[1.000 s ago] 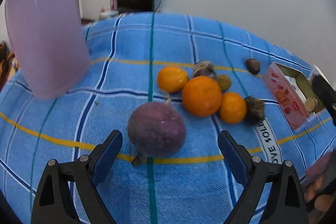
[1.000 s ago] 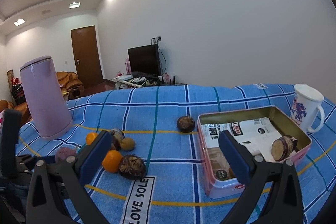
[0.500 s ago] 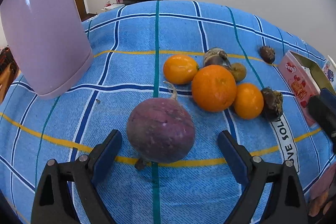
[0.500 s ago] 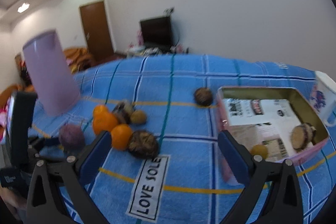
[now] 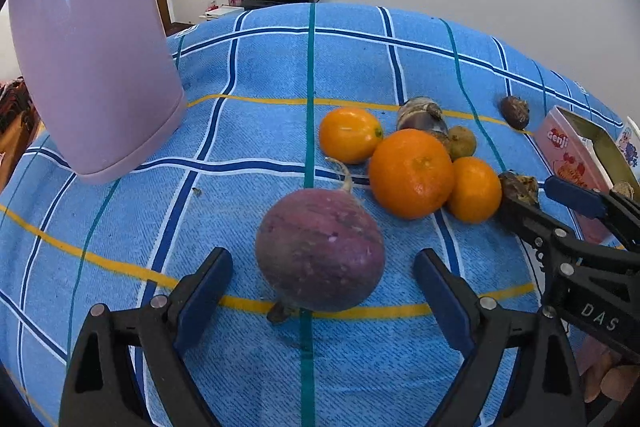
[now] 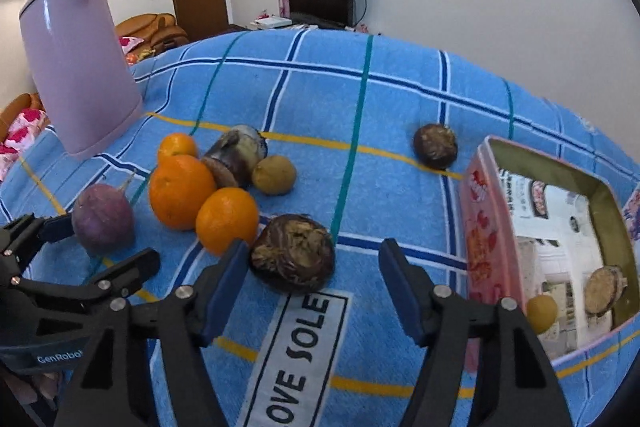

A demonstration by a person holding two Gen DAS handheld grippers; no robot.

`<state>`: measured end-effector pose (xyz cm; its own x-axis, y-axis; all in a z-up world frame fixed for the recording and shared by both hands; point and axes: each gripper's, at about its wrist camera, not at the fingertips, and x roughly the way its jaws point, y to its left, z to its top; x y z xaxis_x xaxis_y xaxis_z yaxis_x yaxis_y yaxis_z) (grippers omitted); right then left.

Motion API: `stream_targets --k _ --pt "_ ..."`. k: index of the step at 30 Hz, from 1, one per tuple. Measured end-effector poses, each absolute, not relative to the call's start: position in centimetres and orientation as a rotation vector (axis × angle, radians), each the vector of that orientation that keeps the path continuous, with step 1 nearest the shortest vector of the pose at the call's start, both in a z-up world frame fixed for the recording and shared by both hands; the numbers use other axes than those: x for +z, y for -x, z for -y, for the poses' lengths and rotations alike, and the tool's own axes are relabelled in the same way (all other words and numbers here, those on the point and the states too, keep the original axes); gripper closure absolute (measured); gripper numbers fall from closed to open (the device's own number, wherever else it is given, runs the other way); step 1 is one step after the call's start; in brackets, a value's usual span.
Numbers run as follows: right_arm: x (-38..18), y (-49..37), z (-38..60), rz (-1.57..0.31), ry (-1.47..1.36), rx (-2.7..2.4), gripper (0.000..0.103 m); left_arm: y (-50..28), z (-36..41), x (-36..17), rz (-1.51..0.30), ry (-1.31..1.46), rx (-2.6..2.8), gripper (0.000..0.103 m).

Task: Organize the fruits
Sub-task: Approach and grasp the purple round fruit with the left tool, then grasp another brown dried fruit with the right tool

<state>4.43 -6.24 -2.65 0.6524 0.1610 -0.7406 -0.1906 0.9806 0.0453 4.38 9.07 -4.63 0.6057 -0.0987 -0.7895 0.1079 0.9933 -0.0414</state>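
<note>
A round purple fruit (image 5: 320,249) lies on the blue checked cloth, and my open left gripper (image 5: 322,277) straddles it without touching. The fruit shows in the right wrist view (image 6: 103,219) too. Beyond it lie three oranges (image 5: 411,173), a dark mottled fruit (image 5: 422,115) and a small brown one (image 5: 462,141). My open right gripper (image 6: 314,277) straddles a wrinkled dark brown fruit (image 6: 294,259). The pink tin (image 6: 478,227) at the right holds a small yellow fruit (image 6: 541,313) and a brown one (image 6: 604,291).
A tall lilac kettle (image 5: 88,47) stands at the left on the cloth. Another dark fruit (image 6: 435,146) lies alone near the tin's far corner. A "LOVE SOLE" label (image 6: 298,359) is printed on the cloth under my right gripper.
Both grippers have come forward and down. The left now has the purple fruit between its fingers; the right has swung from a high view down around the wrinkled brown fruit.
</note>
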Motion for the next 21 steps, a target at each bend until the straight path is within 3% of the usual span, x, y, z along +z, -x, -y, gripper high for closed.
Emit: stream_targets --k 4,6,9,13,21 --pt "-2.9 -4.8 6.2 -0.856 0.037 0.210 0.035 -4.3 -9.4 -4.5 -0.908 0.002 -0.115 0.010" --pt "-3.2 -5.2 5.4 -0.876 0.073 0.202 0.042 -4.0 -9.8 -4.4 -0.903 0.005 -0.107 0.016" --pt "-3.5 -5.5 4.5 -0.884 0.106 0.197 0.054 -3.7 -10.4 -4.2 -0.887 0.022 -0.098 0.033" --pt "-3.3 -5.5 4.1 -0.872 0.124 0.197 0.056 -3.5 -10.6 -4.0 -0.873 0.046 -0.133 0.049" --pt "-0.9 -2.5 6.2 -0.684 0.036 0.184 0.056 -3.0 -11.2 -3.6 -0.843 0.076 -0.108 0.049"
